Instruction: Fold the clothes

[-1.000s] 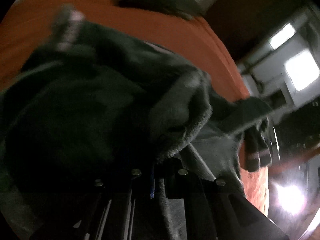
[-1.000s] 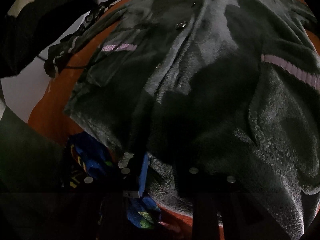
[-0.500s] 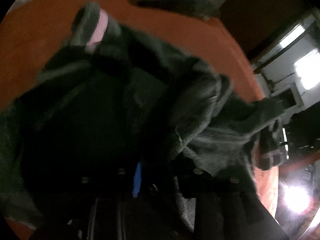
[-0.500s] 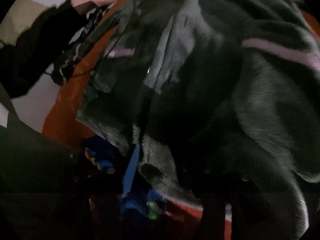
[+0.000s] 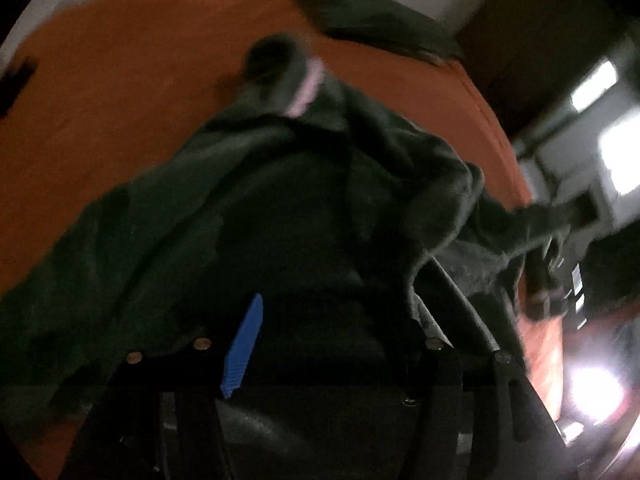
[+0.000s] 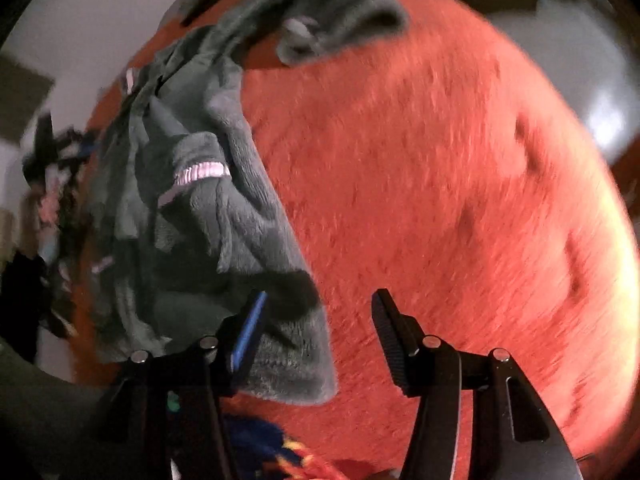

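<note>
A dark green fleece garment [image 5: 248,216] with a pink-striped cuff [image 5: 304,88] lies crumpled on the orange surface [image 5: 120,92]. My left gripper [image 5: 336,344] hangs over its near edge. Its jaws are opening, and the cloth lies dark beneath them without being pinched. In the right wrist view the same garment [image 6: 208,216] lies at the left, its cuff [image 6: 200,170] on top. My right gripper [image 6: 320,332] is above the garment's near corner and the orange surface [image 6: 440,184]. Its jaws are opening too, with nothing pressed between the pads.
A second dark green piece [image 5: 372,20] lies at the far edge of the orange surface, also seen as a grey-green heap [image 6: 320,4]. A blue multicoloured cloth [image 6: 260,448] sits under my right gripper. A bright lamp [image 5: 592,392] glares at the lower right.
Both grippers have let go of the green garment and spread their jaws. The right gripper has rolled and swung right over bare orange surface. The left has pulled back from the cloth.
</note>
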`<state>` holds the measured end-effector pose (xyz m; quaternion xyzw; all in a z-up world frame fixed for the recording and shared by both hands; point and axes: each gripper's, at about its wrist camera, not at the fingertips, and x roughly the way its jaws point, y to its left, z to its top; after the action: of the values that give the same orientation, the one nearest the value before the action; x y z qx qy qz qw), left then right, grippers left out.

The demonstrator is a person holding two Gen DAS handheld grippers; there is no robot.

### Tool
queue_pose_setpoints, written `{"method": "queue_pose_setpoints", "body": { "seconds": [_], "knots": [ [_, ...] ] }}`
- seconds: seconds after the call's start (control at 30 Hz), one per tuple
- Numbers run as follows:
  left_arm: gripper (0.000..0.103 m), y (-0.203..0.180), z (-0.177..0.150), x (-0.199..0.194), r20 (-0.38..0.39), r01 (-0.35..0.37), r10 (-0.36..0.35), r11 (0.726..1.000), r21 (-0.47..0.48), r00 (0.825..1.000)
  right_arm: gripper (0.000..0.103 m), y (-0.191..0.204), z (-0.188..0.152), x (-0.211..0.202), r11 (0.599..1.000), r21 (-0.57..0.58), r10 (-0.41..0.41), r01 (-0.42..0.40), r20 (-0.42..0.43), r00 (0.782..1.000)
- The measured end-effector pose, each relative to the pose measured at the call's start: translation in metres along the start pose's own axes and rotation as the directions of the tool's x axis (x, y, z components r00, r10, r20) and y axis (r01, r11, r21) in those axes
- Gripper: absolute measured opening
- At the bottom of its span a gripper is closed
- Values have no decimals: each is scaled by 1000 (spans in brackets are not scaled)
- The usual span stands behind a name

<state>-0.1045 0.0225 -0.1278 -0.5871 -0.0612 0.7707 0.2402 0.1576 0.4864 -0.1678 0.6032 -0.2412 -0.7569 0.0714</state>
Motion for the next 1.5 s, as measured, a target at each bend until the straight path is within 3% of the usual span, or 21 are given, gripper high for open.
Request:
{"method": "queue_pose_setpoints", "body": {
  "seconds": [0.1, 0.17, 0.27, 0.4, 0.47, 0.53, 0.6, 0.73, 0.83, 0.9, 1.0, 1.13, 1.2, 1.3, 1.43, 1.5],
  "knots": [
    [59, 21, -5, -3, -15, 23, -24, 998, -62, 1000, 7, 2, -13, 20, 999, 25, 49, -47, -80, 996],
    [59, 29, -10, -2, -33, 8, -10, 997, -71, 999, 7, 4, -19, 18, 999, 33, 24, -21, -96, 995],
    [59, 38, -16, 4, -59, 8, -14, 996, -89, 998, 6, 0, -20, -6, 999, -2, -52, 52, -34, 998],
    [59, 42, -25, 8, -90, -1, -6, 996, -84, 996, 8, 6, -22, 10, 997, -53, -69, 63, -121, 990],
    [59, 41, -33, 4, -102, -12, 6, 998, -61, 995, 15, 12, -20, 16, 994, -57, -100, 93, -132, 986],
    [59, 41, -46, -2, -109, -23, 19, 999, -33, 994, 32, 13, -19, 14, 994, -21, -106, 104, -132, 986],
    [59, 44, -65, -15, -112, -43, 43, 999, 0, 993, 33, 22, -17, 5, 992, -49, -117, 113, -98, 988],
    [59, 58, -121, -40, -146, -53, 54, 999, 11, 988, 34, 71, -17, -13, 964, -226, -145, 141, 2, 989],
    [59, 64, -176, -51, -191, -64, 71, 997, 41, 979, 35, 129, -33, 1, 908, -418, -39, 23, -30, 999],
    [59, 66, -212, -55, -224, -81, 95, 994, 74, 970, 35, 165, -54, 24, 826, -562, -10, -43, -92, 996],
    [59, 69, -256, -63, -274, -63, 77, 996, 57, 959, 35, 220, -94, 56, 632, -772, -39, -68, -119, 992],
    [60, 70, -300, -67, -317, -8, 9, 1000, 4, 948, 35, 275, -156, 73, 321, -947, -36, 33, 22, 999],
    [60, 62, -318, -64, -326, 1, 8, 1000, 26, 945, 35, 290, -180, 86, 179, -978, -91, 105, 90, 992],
    [60, 53, -336, -63, -309, -17, 30, 999, 46, 951, 35, 294, -203, 100, 34, -975, -162, 219, 210, 964],
    [63, 52, -356, -57, -295, -56, 67, 997, 44, 953, 35, 291, -227, 114, -94, -949, -187, 302, 315, 931],
    [64, 52, -365, -52, -296, -87, 99, 995, 53, 950, 35, 289, -244, 127, -190, -922, -189, 336, 370, 909]
  ]
}}
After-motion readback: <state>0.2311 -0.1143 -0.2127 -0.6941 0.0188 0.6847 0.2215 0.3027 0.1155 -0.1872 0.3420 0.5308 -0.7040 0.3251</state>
